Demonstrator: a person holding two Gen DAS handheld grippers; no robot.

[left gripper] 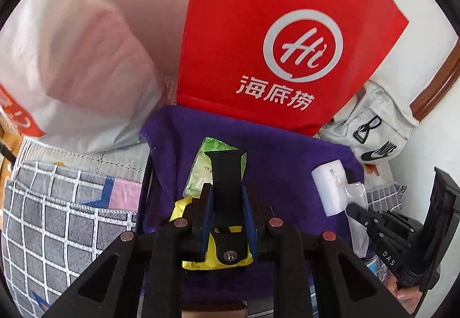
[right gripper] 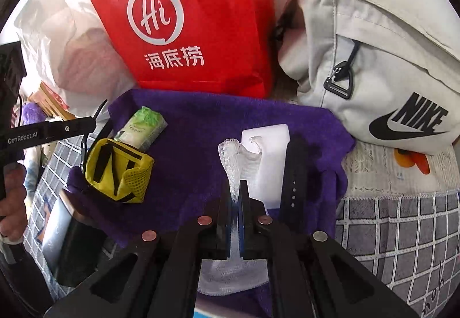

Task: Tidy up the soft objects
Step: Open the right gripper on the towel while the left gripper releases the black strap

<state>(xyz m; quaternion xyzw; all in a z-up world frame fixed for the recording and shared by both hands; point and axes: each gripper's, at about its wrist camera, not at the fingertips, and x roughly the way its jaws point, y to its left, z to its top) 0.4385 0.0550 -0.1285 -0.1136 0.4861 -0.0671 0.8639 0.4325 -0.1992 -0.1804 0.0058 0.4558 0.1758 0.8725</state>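
Note:
A purple towel is spread on the bed. My left gripper is shut on a yellow pouch with a black strap; the pouch shows in the right wrist view. A green tissue pack lies on the towel just beyond it. My right gripper is shut on a clear mesh bag over a white pad. A black watch strap lies beside the pad.
A red paper bag stands behind the towel. A white plastic bag sits at the left, a grey Nike bag at the right. Grey checked bedding surrounds the towel.

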